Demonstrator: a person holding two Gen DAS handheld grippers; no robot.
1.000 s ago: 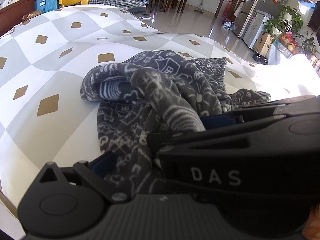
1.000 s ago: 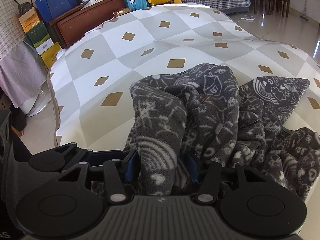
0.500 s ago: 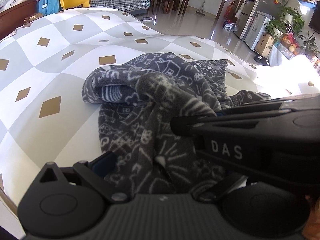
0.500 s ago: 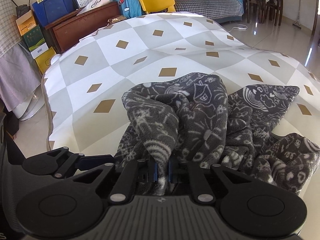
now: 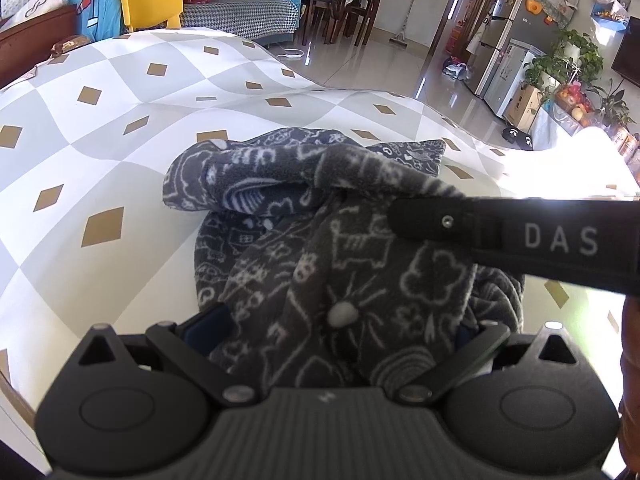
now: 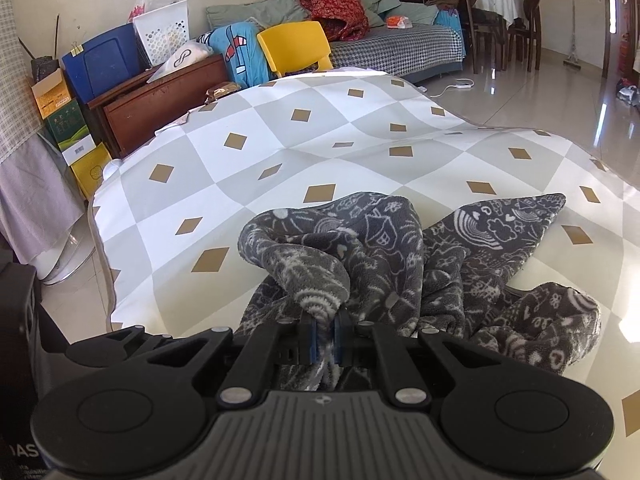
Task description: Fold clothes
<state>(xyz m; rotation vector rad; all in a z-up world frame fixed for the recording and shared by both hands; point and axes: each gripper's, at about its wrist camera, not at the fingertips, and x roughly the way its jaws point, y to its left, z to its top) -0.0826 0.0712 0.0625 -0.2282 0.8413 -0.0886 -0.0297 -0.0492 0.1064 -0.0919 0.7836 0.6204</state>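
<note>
Right gripper just clamped fleece garment, lifted; left gripper spread, tips buried.

The dark grey garment you are working on is soft, fuzzy fleece cloth with white drawings on it. It lies on a smooth tablecloth that looks a bit shiny where the light hits. Your right gripper and left gripper are dull black plastic, with small shiny metal pins. The floor is glossy tile. The yellow chair looks like smooth plastic.
</note>
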